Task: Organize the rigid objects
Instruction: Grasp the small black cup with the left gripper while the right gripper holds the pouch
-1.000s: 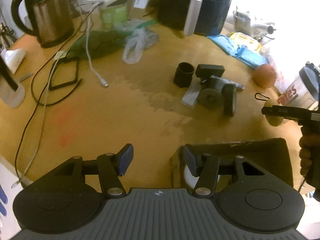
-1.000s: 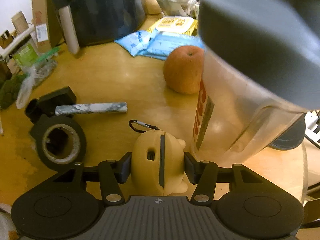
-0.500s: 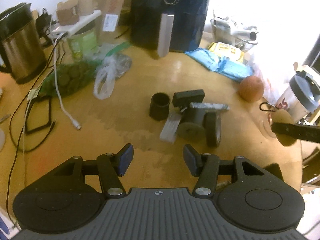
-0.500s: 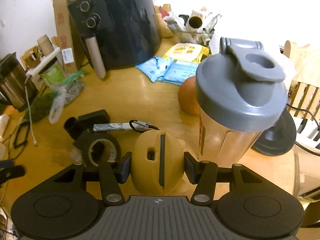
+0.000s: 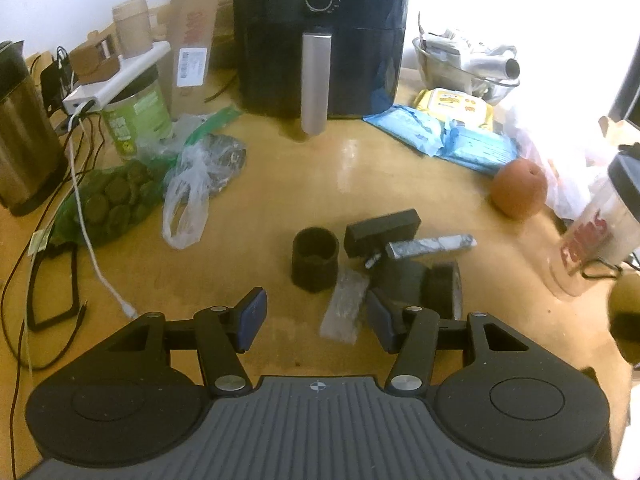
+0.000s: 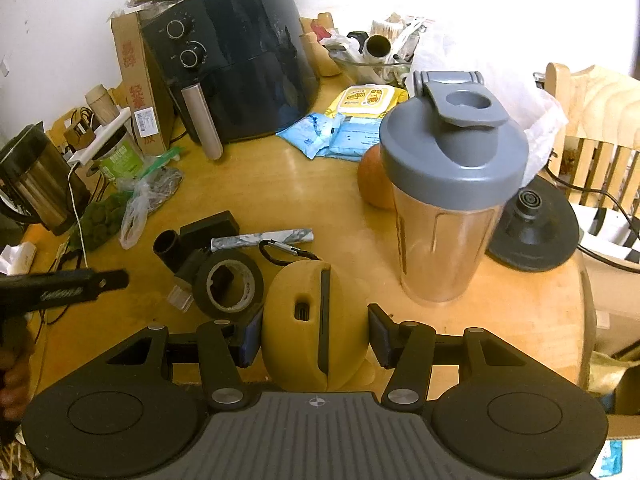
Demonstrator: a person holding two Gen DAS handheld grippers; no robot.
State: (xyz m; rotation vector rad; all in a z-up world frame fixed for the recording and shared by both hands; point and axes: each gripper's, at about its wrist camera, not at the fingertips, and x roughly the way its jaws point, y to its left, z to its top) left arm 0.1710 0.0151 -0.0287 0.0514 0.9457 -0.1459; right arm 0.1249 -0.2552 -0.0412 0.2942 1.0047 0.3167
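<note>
While left gripper (image 5: 316, 320) gapes empty above clear packet (image 5: 345, 308), only right view shows right gripper (image 6: 314, 330) clamping yellow case (image 6: 308, 320).

The left claw (image 5: 316, 318) points steeply downward with its jaws parted and nothing between its blue pads (image 5: 252, 316). In the right wrist view it enters from the left edge as a dark, blurred bar, with part of the person's hand (image 6: 12, 376) visible below it. The right claw (image 6: 314, 330) also tilts downward, its two pads pressed against the sides of a yellow rounded case (image 6: 308, 320), which it holds above the table.
</note>
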